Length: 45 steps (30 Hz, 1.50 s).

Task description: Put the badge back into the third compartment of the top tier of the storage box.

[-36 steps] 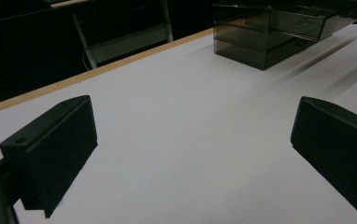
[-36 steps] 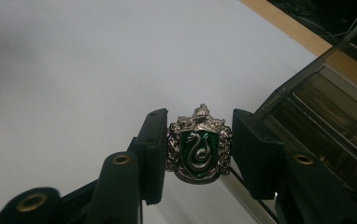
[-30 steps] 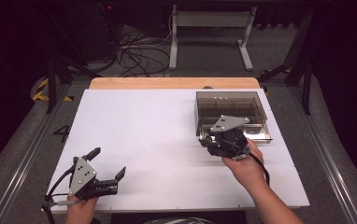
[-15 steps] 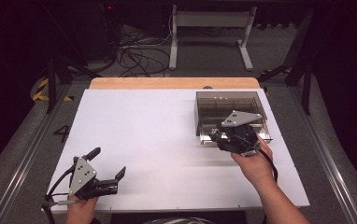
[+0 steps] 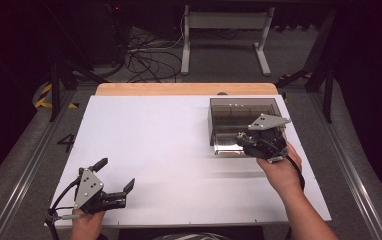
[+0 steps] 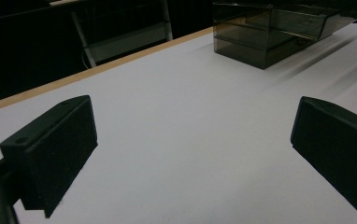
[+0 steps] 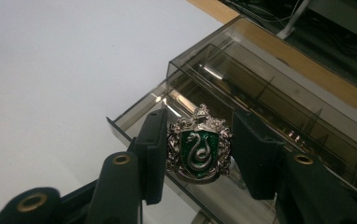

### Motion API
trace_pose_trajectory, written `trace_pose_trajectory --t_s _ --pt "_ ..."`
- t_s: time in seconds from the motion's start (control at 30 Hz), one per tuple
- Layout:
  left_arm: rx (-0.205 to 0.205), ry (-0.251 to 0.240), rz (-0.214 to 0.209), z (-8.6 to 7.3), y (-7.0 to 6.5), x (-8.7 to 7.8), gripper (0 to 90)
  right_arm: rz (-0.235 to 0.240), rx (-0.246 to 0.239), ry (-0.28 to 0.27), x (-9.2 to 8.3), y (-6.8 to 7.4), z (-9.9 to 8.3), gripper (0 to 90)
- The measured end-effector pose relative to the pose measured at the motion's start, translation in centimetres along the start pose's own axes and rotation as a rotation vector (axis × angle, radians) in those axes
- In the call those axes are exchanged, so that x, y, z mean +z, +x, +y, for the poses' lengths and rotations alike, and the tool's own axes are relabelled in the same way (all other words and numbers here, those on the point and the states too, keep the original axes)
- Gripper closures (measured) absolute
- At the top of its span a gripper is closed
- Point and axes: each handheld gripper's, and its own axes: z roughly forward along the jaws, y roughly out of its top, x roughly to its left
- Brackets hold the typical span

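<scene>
A silver crest badge (image 7: 199,148) with a green shield and a snake sits upright between the pads of my right gripper (image 7: 200,140), which is shut on it. In the right gripper view the badge hangs over the pulled-out drawer (image 7: 137,117) of a smoked clear box (image 7: 265,79). From above, my right gripper (image 5: 244,141) is at the front edge of that box (image 5: 244,112), on the table's right side. My left gripper (image 5: 115,174) rests low near the front left corner, with nothing between its wide-apart black pads (image 6: 55,140).
The white tabletop (image 5: 169,140) has a wooden strip (image 5: 179,89) along its far edge. The box (image 6: 270,32) has several divided compartments. Beyond the table are a metal stand (image 5: 224,30) and loose cables on the floor.
My right gripper has carried the badge rightward and slightly away, from the box's front left corner to its front middle. The left gripper has stayed put.
</scene>
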Motion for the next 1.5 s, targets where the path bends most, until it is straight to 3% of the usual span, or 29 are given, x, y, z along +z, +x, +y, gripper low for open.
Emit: trace_pose_trajectory --t_s 0.6,1.5 --pt "0.001 0.001 -0.001 0.0 0.0 0.0 1.3 -0.049 0.049 0.055 -0.2 -3.1 -0.9 57.6" --pt "0.002 0.001 0.001 0.0 0.0 0.0 1.3 -0.105 0.098 0.165 0.5 -6.5 -2.5 57.6"
